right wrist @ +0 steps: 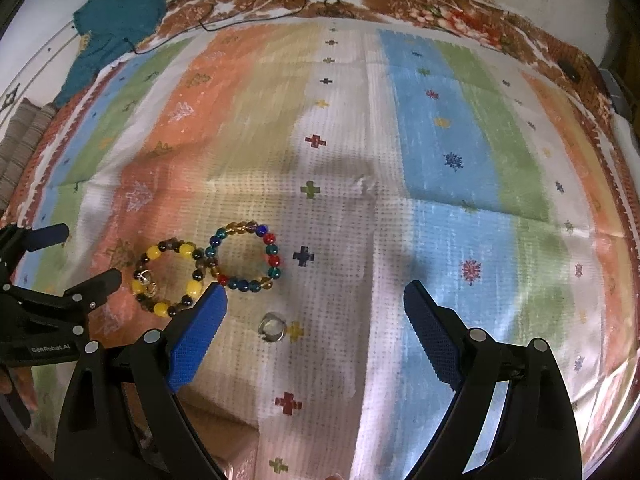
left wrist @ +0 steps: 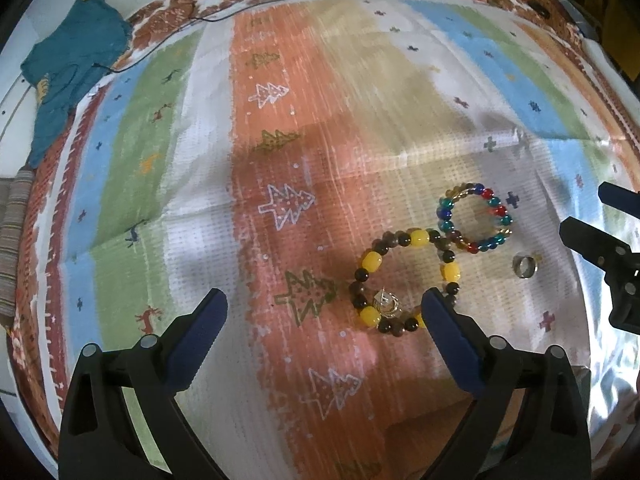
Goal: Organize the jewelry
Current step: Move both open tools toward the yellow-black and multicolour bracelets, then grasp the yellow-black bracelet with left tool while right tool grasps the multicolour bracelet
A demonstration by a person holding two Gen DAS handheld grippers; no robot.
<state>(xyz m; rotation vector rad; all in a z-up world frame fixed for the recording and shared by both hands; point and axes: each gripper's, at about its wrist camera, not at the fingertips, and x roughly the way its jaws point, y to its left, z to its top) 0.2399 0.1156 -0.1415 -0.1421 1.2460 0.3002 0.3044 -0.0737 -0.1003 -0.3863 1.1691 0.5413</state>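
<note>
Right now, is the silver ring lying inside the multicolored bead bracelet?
No. The silver ring lies on the cloth outside the multicolored bracelet, nearer the camera.

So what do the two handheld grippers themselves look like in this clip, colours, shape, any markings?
Both match: black plastic frames with triangular cut-outs and round silver pivot pins, ending in jaws faced with textured blue pads. The left gripper shows its pads as darker navy; the right gripper has brighter blue pads. In the right wrist view, the left gripper's body carries white "GenRobot.AI" lettering. No cables or sleeves show.
</note>
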